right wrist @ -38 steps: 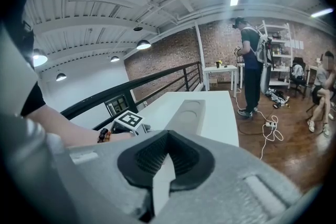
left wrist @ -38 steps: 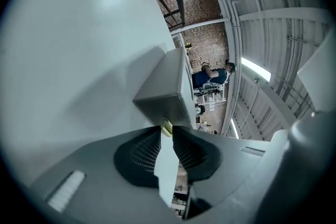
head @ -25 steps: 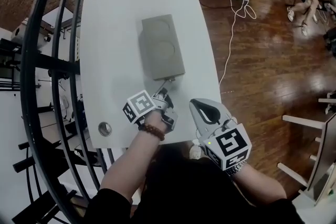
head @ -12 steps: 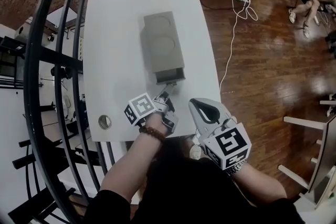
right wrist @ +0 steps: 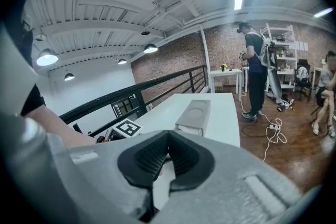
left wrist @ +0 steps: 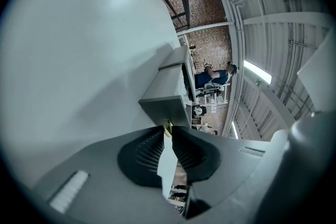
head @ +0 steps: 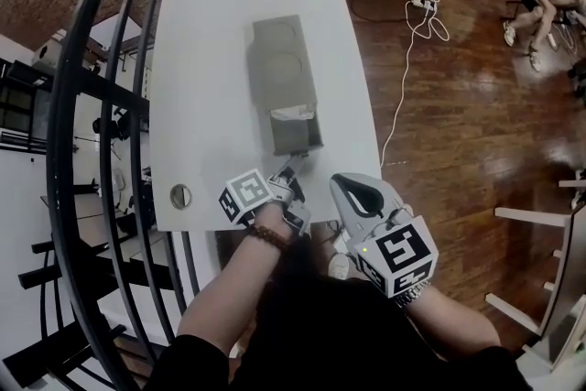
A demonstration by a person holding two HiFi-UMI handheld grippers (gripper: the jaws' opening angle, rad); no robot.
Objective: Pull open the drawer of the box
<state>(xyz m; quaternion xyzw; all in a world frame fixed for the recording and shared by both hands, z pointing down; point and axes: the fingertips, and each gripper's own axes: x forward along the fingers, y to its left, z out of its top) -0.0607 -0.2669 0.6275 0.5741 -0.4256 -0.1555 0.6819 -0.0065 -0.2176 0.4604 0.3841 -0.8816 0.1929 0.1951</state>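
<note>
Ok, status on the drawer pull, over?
Left gripper shut on pull tab. Right gripper shut, empty, held aside. Drawer partly out of box. Nothing blocking.

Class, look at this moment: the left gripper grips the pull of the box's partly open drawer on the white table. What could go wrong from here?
1. The left gripper pinches only the small pull with its tips, so it may slip off.
2. The right gripper hangs beyond the table, so nothing steadies the box. It could slide instead.
3. The drawer fronts the table's near edge. Pulled right out, it might drop.
</note>
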